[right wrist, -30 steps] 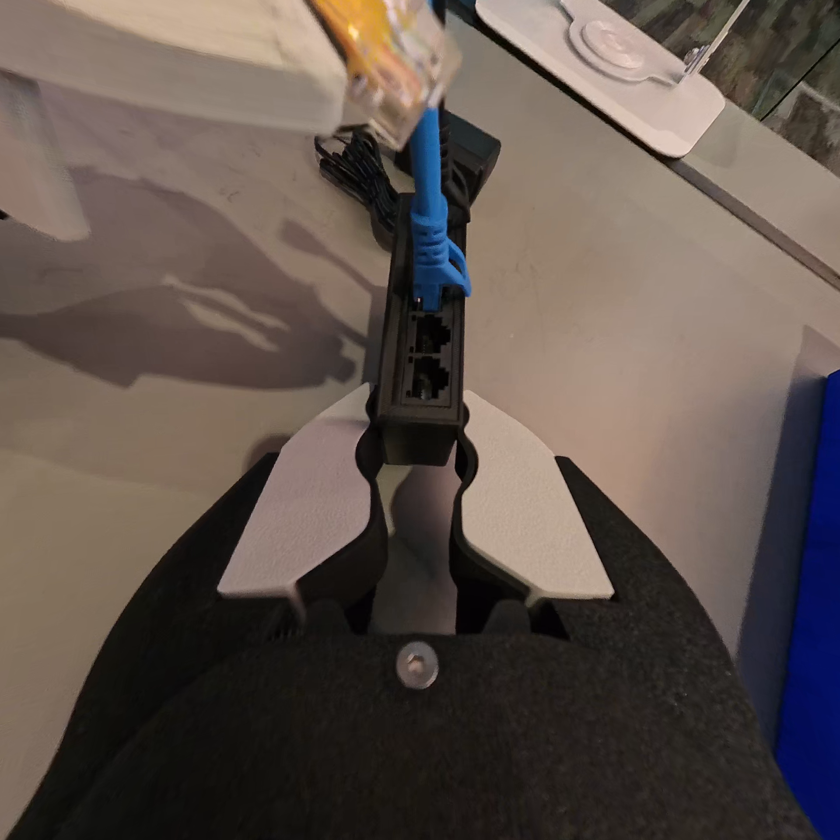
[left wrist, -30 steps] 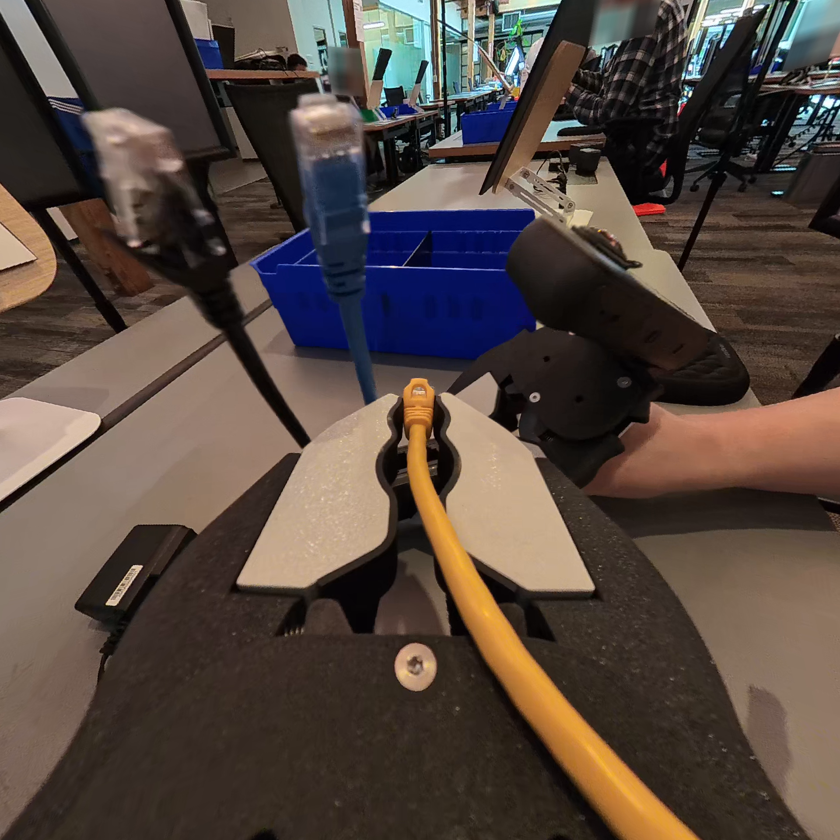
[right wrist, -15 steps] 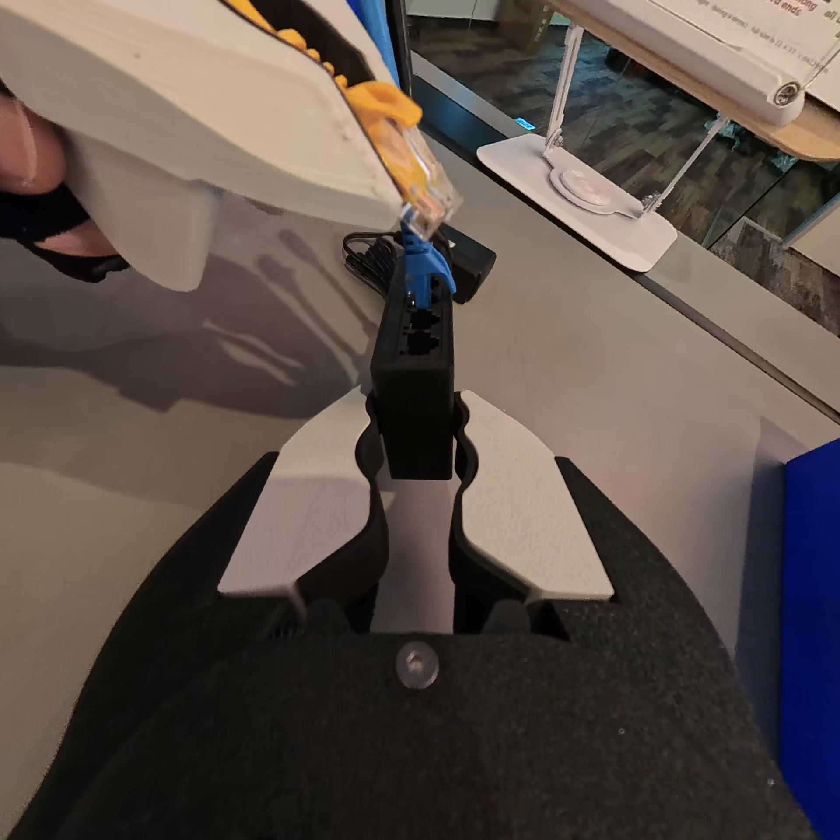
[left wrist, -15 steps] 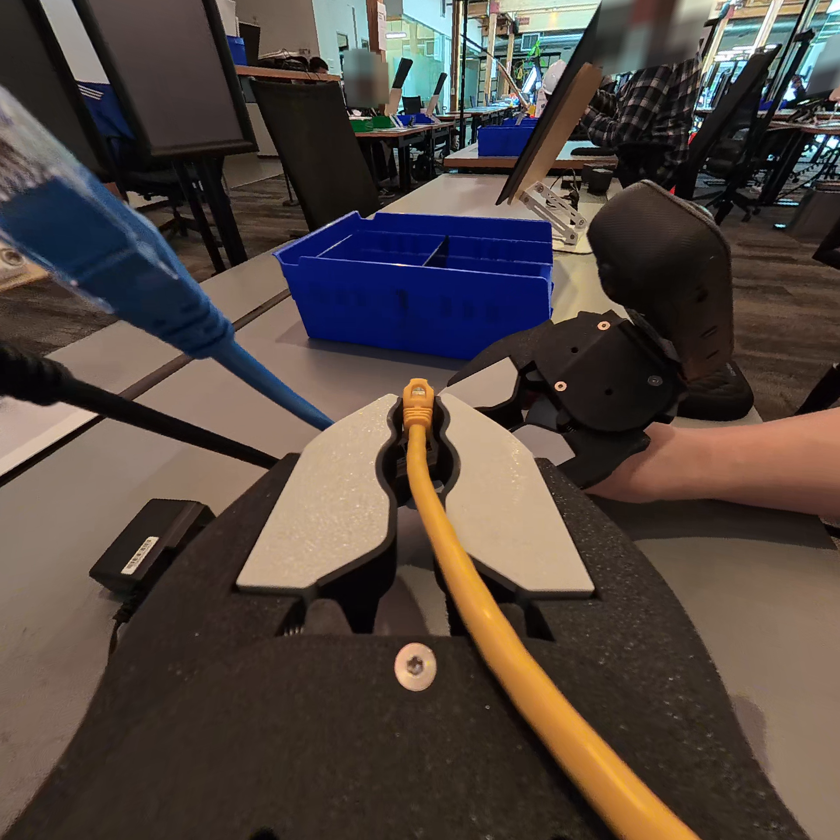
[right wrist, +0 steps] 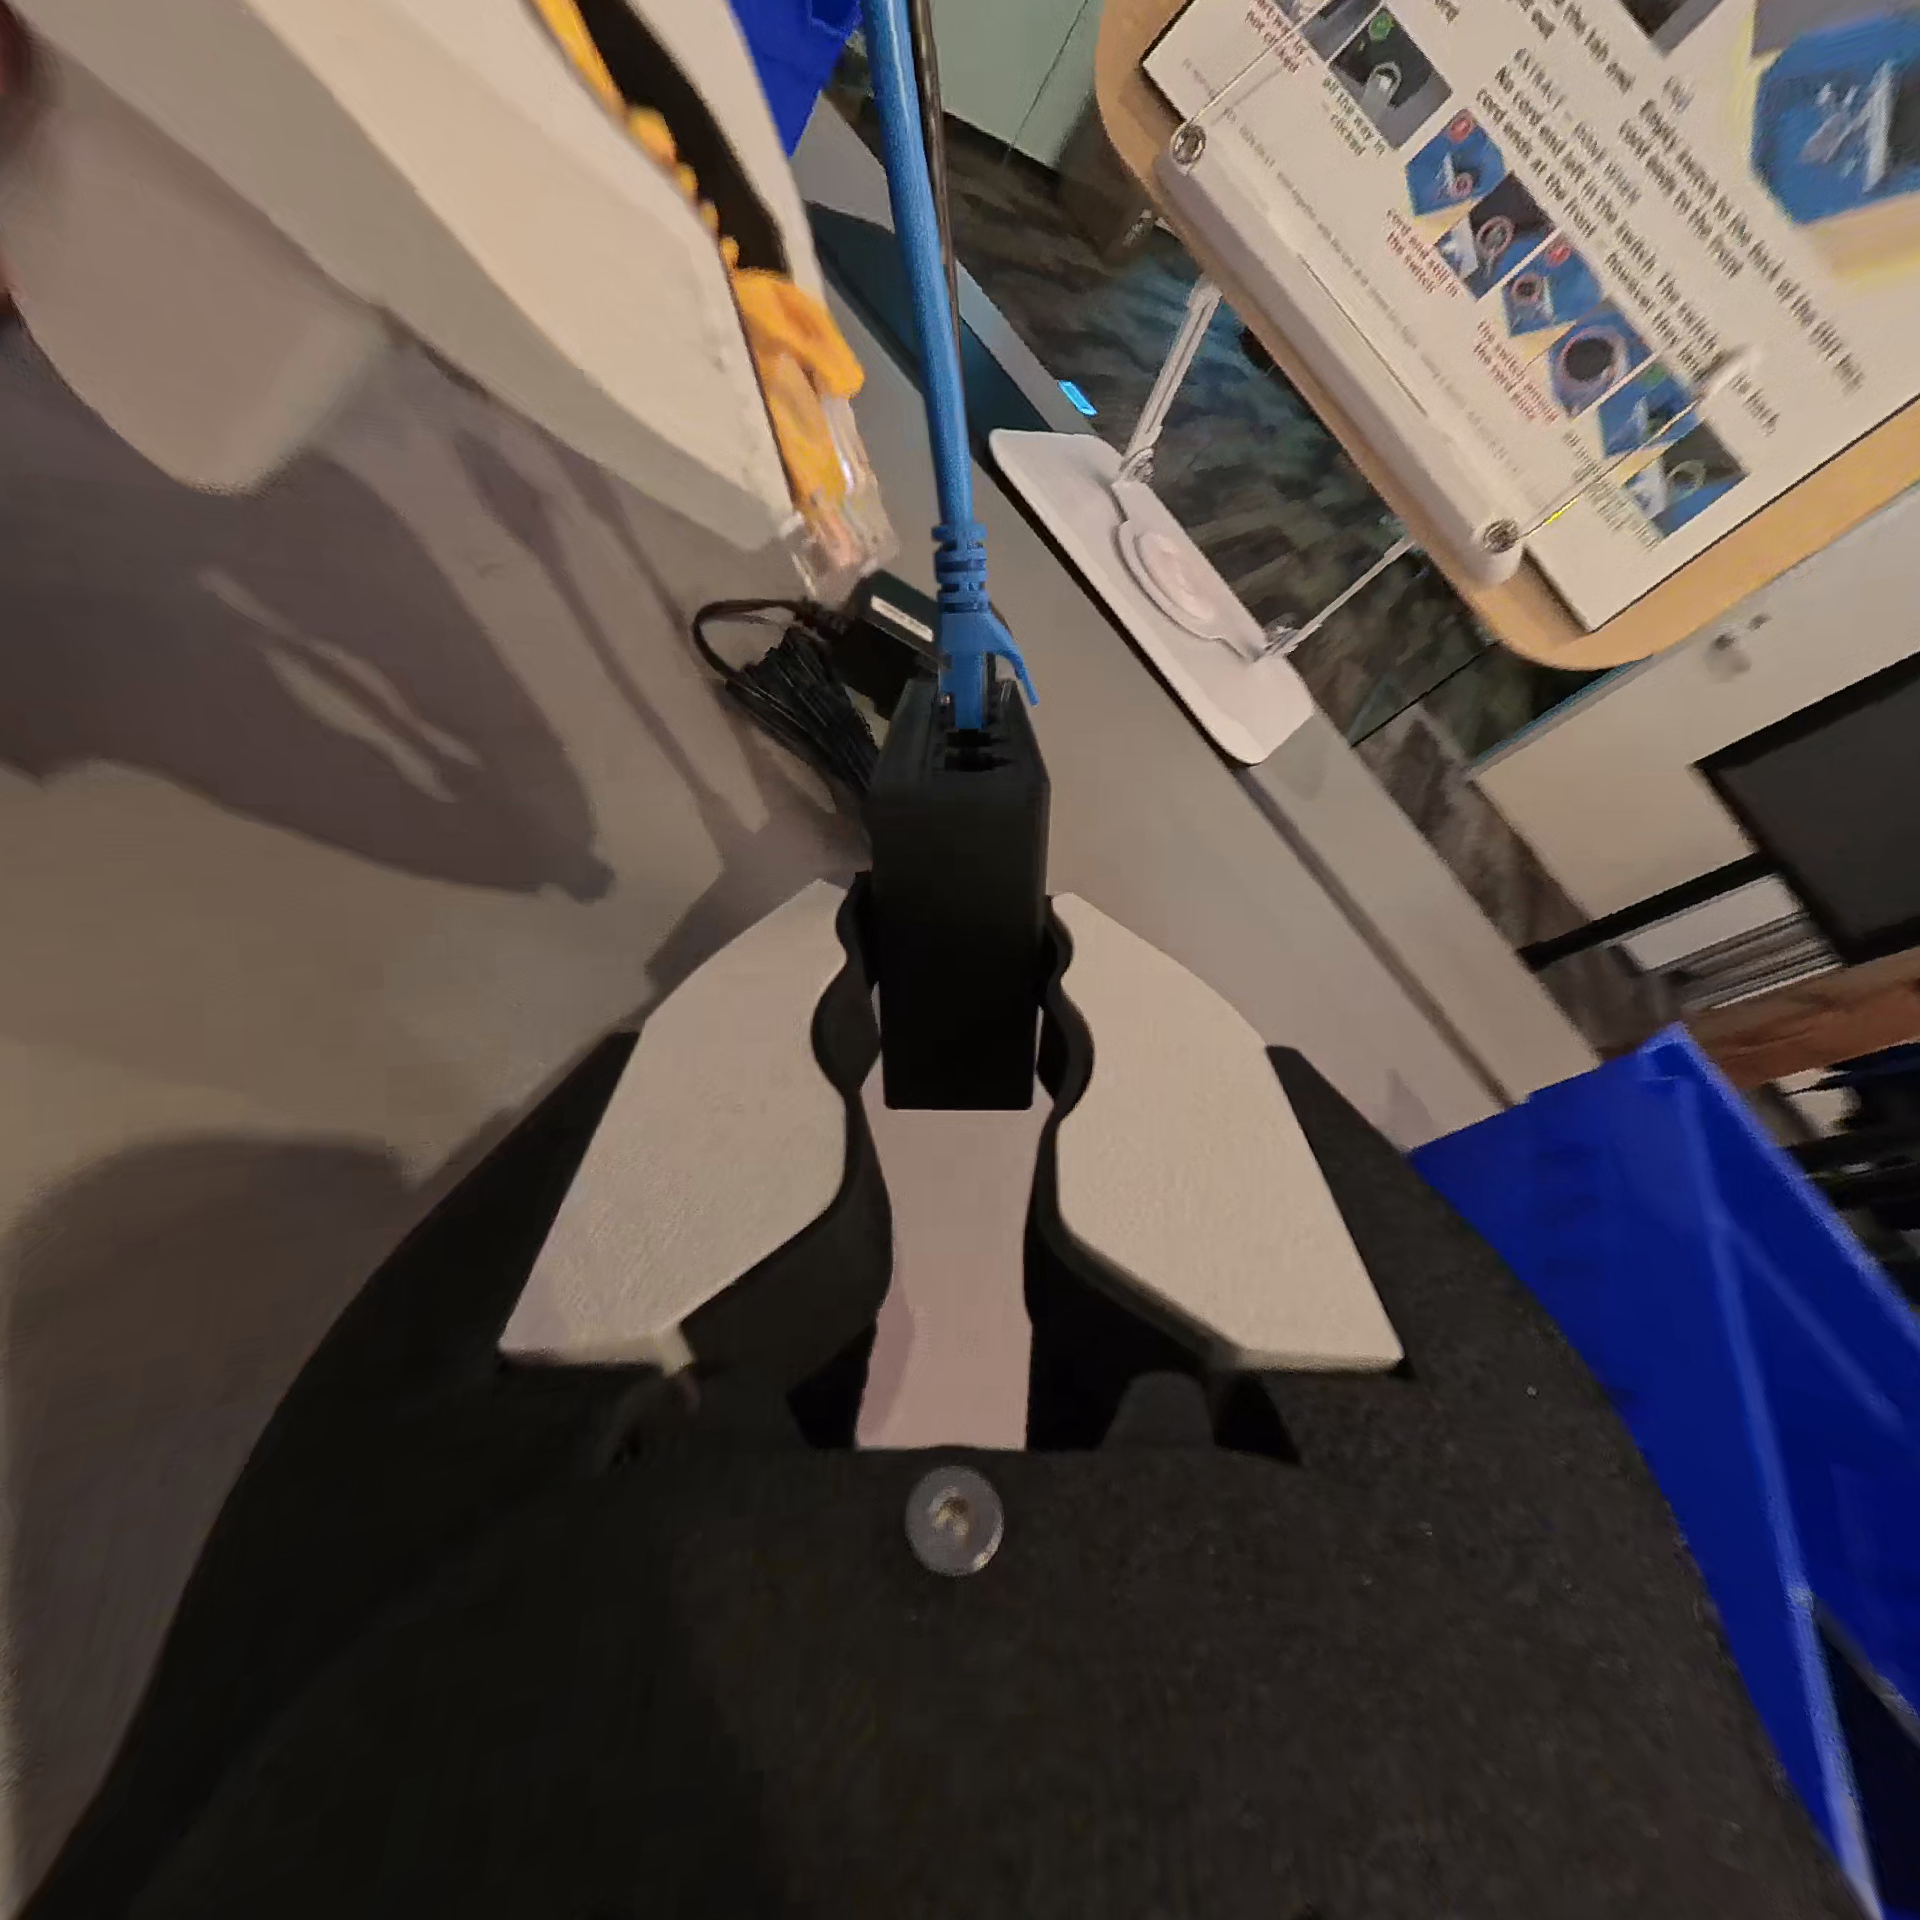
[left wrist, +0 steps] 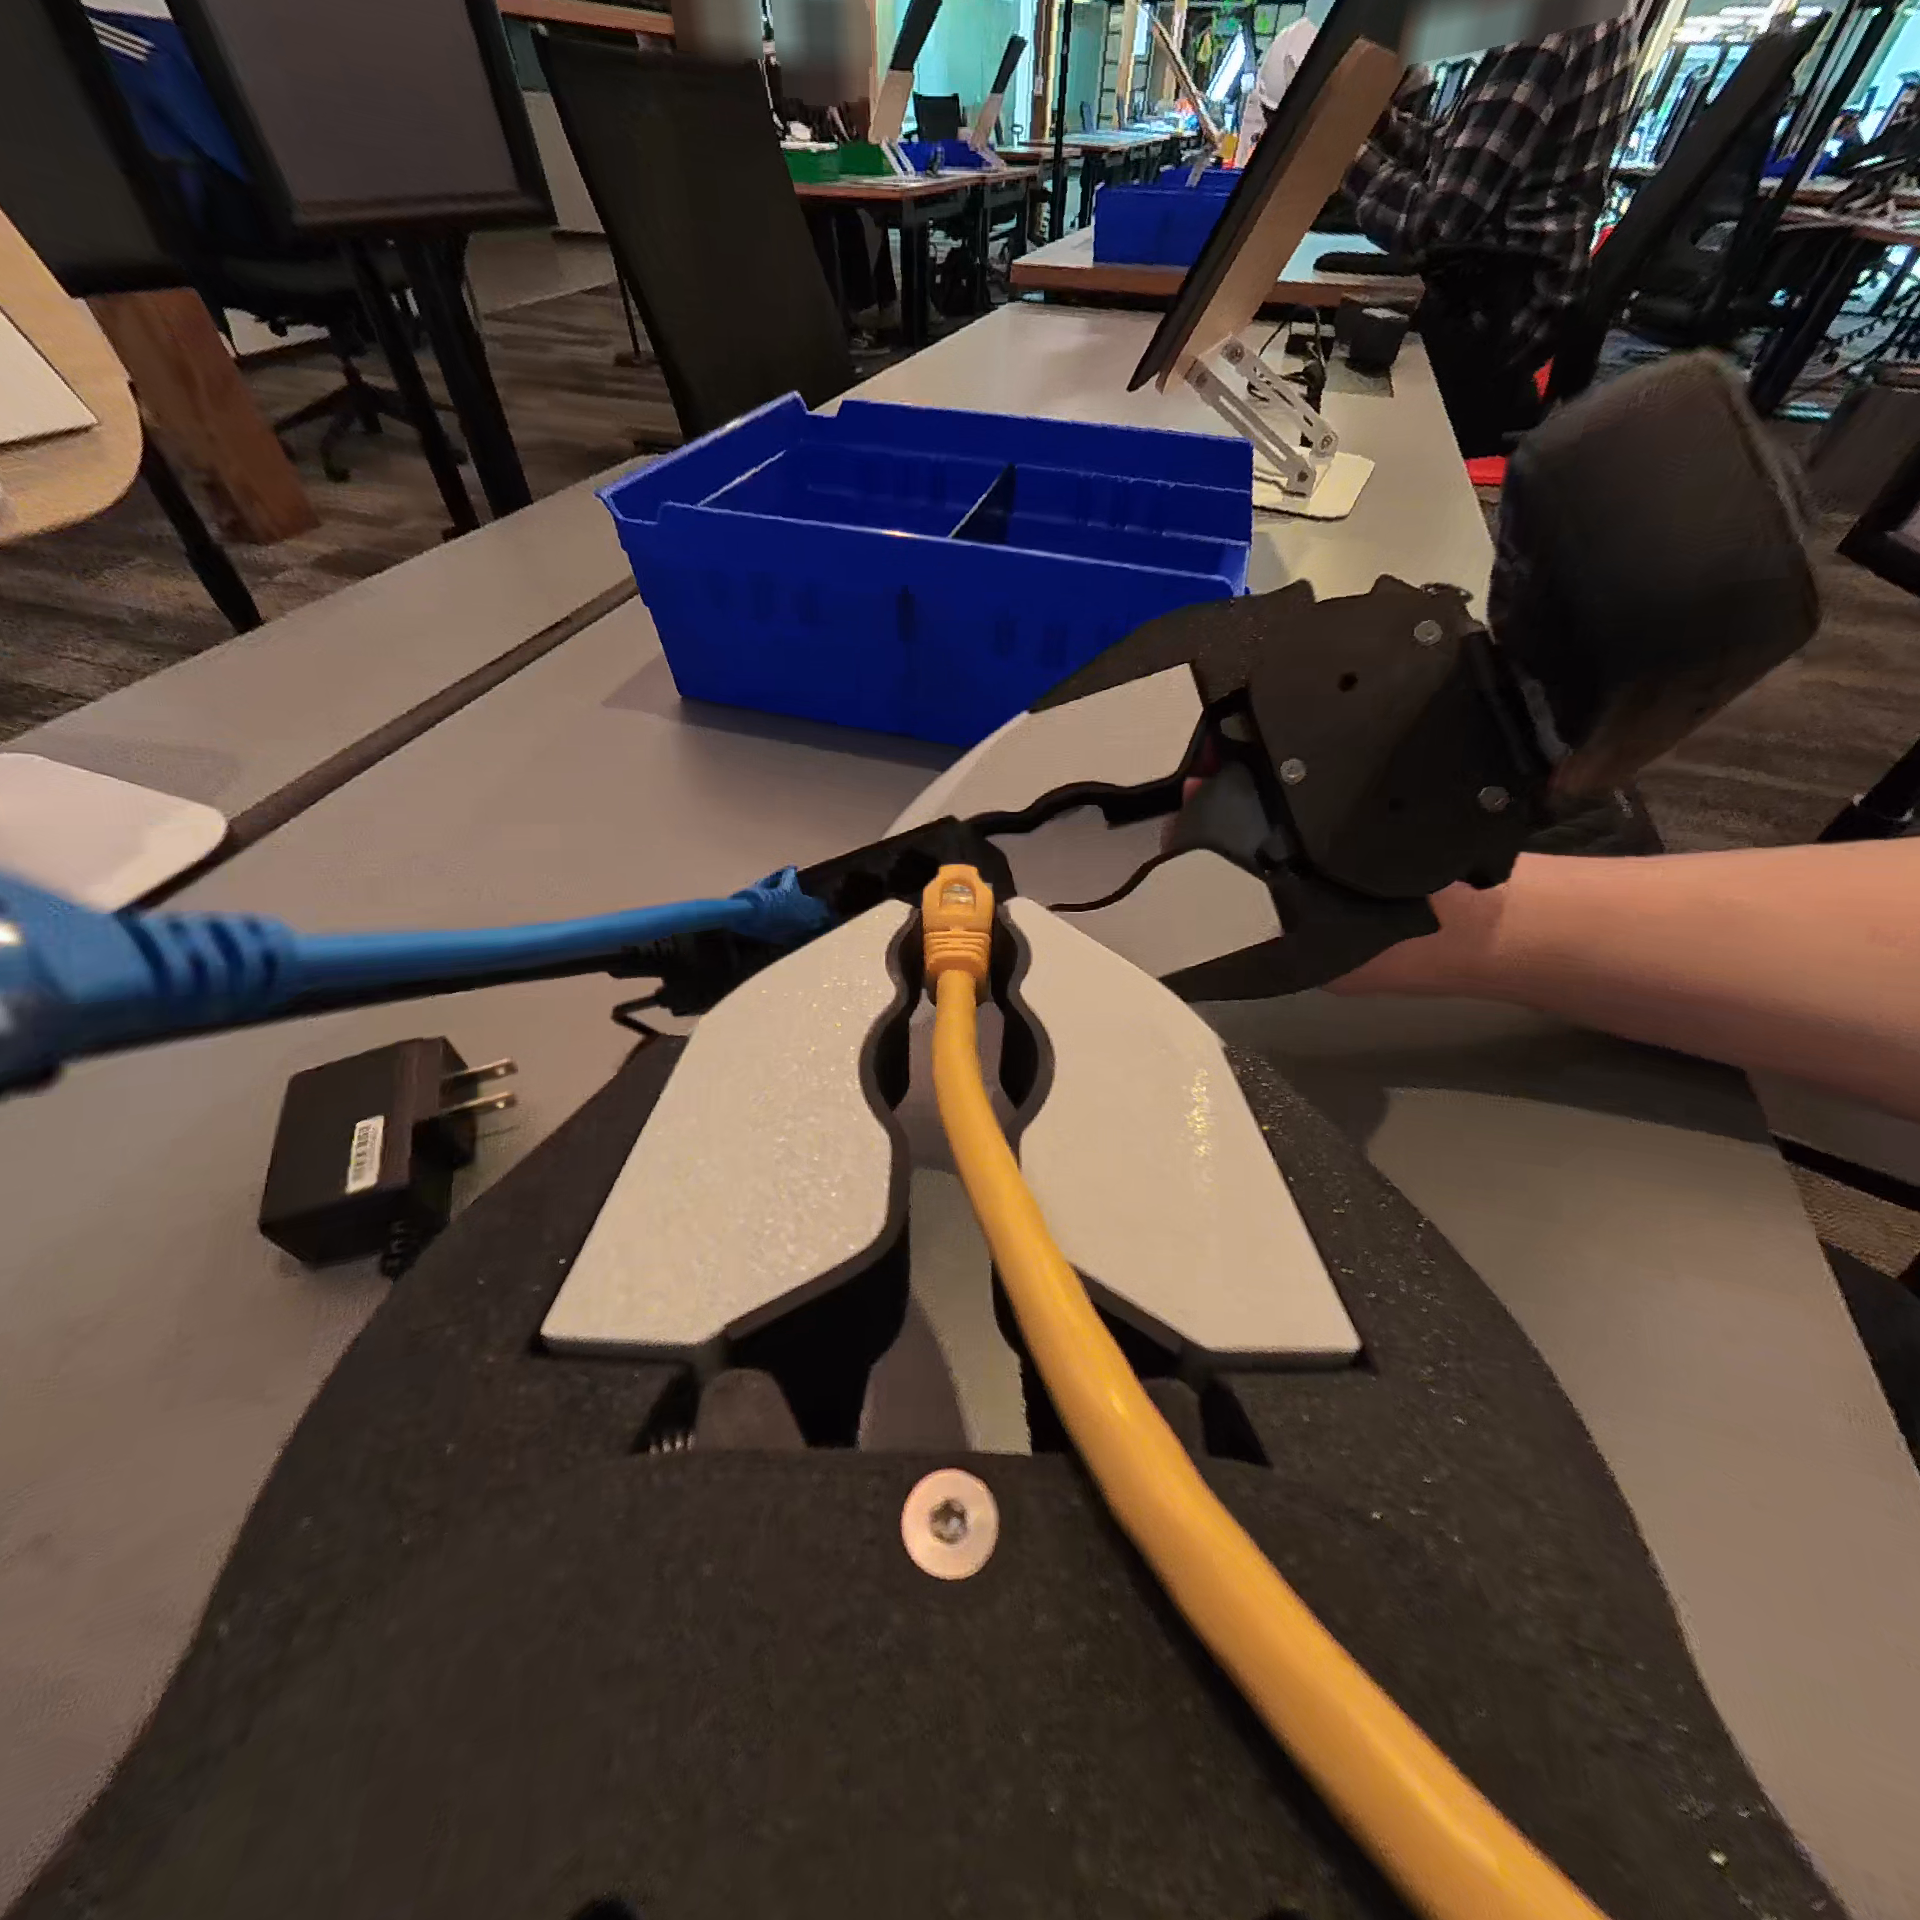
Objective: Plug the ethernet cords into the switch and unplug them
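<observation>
Left wrist view: left gripper [left wrist: 958,940] is clamped on the yellow ethernet cord [left wrist: 1091,1351], pads pinching it at the strain-relief boot just behind the plug. The cord runs back between the fingers and off the lower right. The plug tip sits right at the black switch [left wrist: 904,868], directly ahead of the fingertips; can't tell whether it is seated in a port. Blue ethernet cord [left wrist: 468,945] comes in from the left and is plugged into the switch's left end. Right gripper [left wrist: 1049,821] reaches in from ahead-right, held by a hand [left wrist: 1455,935], and has the switch's other end. Black power adapter [left wrist: 364,1148] lies on the grey table [left wrist: 520,769] to the left of the gripper; blue divided bin [left wrist: 935,582] further ahead.

Right wrist view: right gripper [right wrist: 958,935] is closed on the switch [right wrist: 956,894], both pads pressing its sides, body sticking out forward past the fingertips. Blue cord [right wrist: 935,364] is plugged into the farthest port; the nearer ports show open. The yellow plug [right wrist: 831,488] hangs in the left gripper's fingers [right wrist: 468,208] ahead-left, just beside the switch's far end and not touching it here. Coiled black cable [right wrist: 790,686] is on the table behind the switch. White stand base [right wrist: 1143,582] ahead-right, bin [right wrist: 1714,1299] at right.
</observation>
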### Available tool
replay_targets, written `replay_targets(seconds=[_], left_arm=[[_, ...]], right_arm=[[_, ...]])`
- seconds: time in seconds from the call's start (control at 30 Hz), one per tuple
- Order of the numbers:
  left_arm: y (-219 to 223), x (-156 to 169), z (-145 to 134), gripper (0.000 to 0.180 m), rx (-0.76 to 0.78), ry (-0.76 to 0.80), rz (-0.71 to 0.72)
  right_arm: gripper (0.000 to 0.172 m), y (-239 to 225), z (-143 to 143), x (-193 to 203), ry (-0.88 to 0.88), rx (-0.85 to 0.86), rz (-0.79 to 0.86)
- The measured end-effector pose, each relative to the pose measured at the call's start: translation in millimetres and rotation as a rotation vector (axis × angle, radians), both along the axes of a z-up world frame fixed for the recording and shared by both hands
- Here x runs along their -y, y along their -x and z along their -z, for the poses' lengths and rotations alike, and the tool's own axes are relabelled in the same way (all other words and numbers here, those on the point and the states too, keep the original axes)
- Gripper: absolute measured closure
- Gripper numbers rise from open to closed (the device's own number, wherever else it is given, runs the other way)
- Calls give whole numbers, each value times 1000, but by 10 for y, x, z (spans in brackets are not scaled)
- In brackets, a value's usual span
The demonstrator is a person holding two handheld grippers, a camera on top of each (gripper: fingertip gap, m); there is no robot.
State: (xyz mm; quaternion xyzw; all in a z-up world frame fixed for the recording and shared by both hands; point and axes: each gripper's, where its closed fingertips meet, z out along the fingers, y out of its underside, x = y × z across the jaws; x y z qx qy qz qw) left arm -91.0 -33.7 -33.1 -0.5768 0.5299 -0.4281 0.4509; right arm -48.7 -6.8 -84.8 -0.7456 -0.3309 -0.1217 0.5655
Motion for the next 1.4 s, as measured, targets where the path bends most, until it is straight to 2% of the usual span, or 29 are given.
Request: replay_targets(seconds=[0.13,0.23,0.33,0.67,1.1,1.4], left_arm=[[14,58,-38,169,3,47,21],[9,95,36,169,-29,81,35],[-11,121,72,169,-36,78,49],[-31,150,62,169,-34,103,58],[-69,148,160,169,-43,135,38],[-116,167,76,169,16,36,4]], right_arm=[[145,-117,40,-14,-36,200,-12],[144,-175,142,-11,-19,285,-29],[145,-222,209,5,-6,300,-40],[145,-175,102,-25,-40,280,-106],[145,-115,-20,84,-169,496,-124],[145,-145,-222,182,-260,637,-81]])
